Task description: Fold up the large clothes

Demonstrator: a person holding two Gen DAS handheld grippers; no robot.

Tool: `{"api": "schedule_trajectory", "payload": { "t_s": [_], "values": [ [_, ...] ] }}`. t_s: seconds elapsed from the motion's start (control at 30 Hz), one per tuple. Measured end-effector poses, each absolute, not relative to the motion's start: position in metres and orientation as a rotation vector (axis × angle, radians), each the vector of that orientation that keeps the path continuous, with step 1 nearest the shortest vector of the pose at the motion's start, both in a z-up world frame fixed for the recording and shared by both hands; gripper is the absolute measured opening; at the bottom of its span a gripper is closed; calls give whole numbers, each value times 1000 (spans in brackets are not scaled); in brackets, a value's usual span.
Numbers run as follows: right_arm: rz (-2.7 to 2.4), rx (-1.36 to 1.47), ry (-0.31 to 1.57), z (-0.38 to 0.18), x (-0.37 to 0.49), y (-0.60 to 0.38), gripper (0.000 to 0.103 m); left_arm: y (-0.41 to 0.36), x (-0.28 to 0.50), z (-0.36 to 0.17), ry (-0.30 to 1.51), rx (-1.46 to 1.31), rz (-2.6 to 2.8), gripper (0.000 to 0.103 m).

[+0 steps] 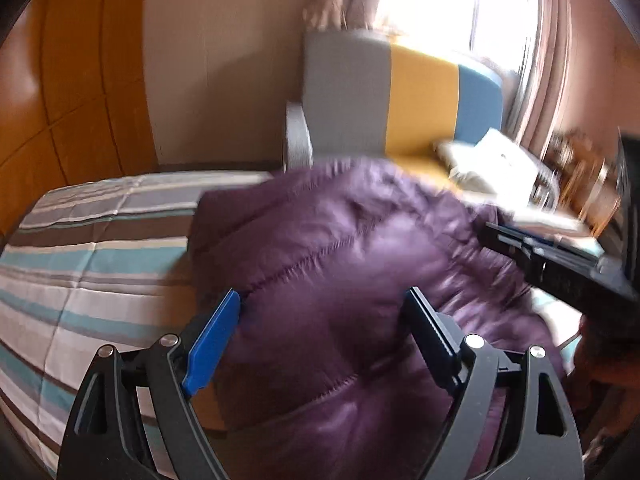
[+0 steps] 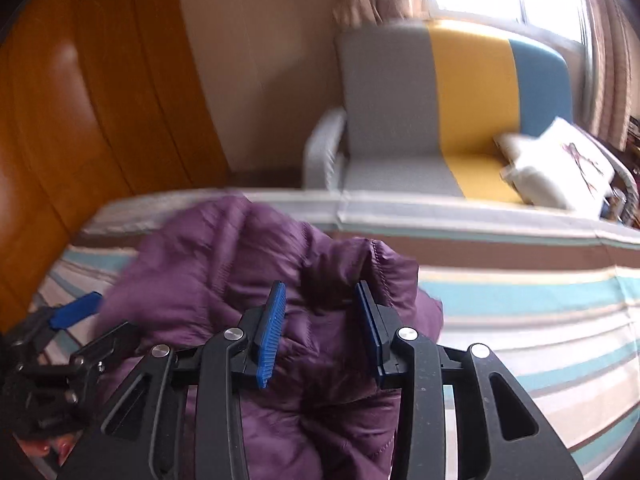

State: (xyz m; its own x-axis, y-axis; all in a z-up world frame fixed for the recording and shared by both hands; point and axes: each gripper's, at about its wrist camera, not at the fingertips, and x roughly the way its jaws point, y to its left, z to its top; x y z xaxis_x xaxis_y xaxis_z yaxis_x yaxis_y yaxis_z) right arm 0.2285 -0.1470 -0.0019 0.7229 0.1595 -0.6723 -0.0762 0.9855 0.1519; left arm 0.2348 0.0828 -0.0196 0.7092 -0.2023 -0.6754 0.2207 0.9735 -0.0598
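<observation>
While the purple quilted jacket (image 1: pixel 340 264) lies bunched on the striped bed (image 1: pixel 80 264), the left gripper (image 1: pixel 324 300) gapes wide over its padding; the right gripper (image 2: pixel 322 312), at three o'clock, stands narrower, fabric bulging between its jaws.

purple jacket (image 1: pixel 340 264), striped bedspread (image 1: pixel 88 264)

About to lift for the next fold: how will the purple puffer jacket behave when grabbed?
The purple jacket is probably floppy: it lies bunched in soft folds on the striped bedsheet. Its quilted puffiness suggests it is light for its bulk. The sheeny shell may slip between the pads.
</observation>
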Motion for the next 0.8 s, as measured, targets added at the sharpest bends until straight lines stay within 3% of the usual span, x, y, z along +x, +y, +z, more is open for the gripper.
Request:
{"api": "schedule_trajectory", "payload": {
  "t_s": [0.13, 0.47, 0.8],
  "values": [
    [98, 211, 842, -36, 230, -157, 31, 82, 234, -30, 731, 24, -262, 92],
    [79, 266, 793, -62, 207, -164, 29, 83, 232, -49, 699, 30, -287, 97],
    [94, 233, 738, -21, 169, -163, 32, 98, 205, -35, 725, -51, -245, 97]
  ]
}}
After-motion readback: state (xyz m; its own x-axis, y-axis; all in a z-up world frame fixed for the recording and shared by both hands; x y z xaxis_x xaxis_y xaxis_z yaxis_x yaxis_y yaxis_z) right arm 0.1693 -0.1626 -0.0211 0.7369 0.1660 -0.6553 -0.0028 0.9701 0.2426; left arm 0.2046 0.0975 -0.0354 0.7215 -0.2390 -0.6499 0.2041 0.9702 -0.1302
